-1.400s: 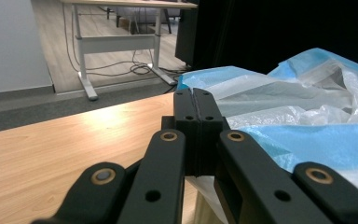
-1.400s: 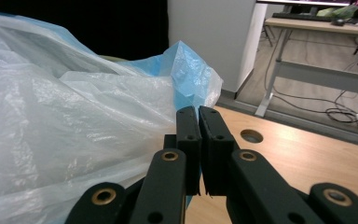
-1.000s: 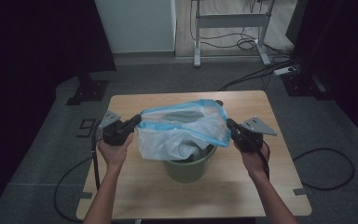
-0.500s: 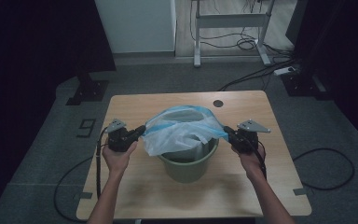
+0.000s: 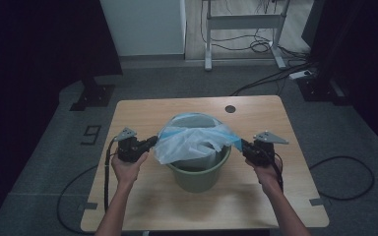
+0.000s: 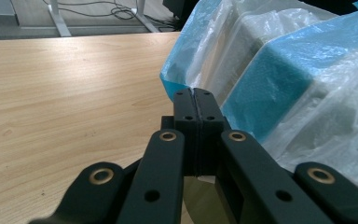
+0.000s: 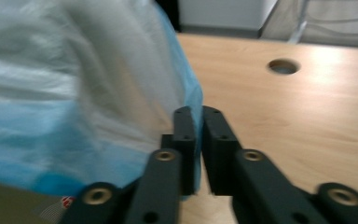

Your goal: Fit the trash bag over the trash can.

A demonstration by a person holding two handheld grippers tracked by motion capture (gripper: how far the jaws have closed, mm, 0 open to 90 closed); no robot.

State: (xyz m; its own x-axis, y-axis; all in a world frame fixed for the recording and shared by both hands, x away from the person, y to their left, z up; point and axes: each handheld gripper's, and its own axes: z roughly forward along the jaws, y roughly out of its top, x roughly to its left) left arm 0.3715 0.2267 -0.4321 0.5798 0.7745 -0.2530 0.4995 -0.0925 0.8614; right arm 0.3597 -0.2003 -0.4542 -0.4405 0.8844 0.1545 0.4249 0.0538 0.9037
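Both sides of the bin bag (image 5: 193, 141) are pulled down over the green bucket (image 5: 199, 169) mid-counter (image 5: 142, 110): left gripper (image 5: 152, 141) clamped on its edge, right gripper (image 5: 242, 144) just opening with the hem between its jaws; releasing left remains.

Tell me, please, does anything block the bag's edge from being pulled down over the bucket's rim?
Nothing visible does. The bag is stretched over the green bucket between the left gripper and right gripper; the table around is bare.
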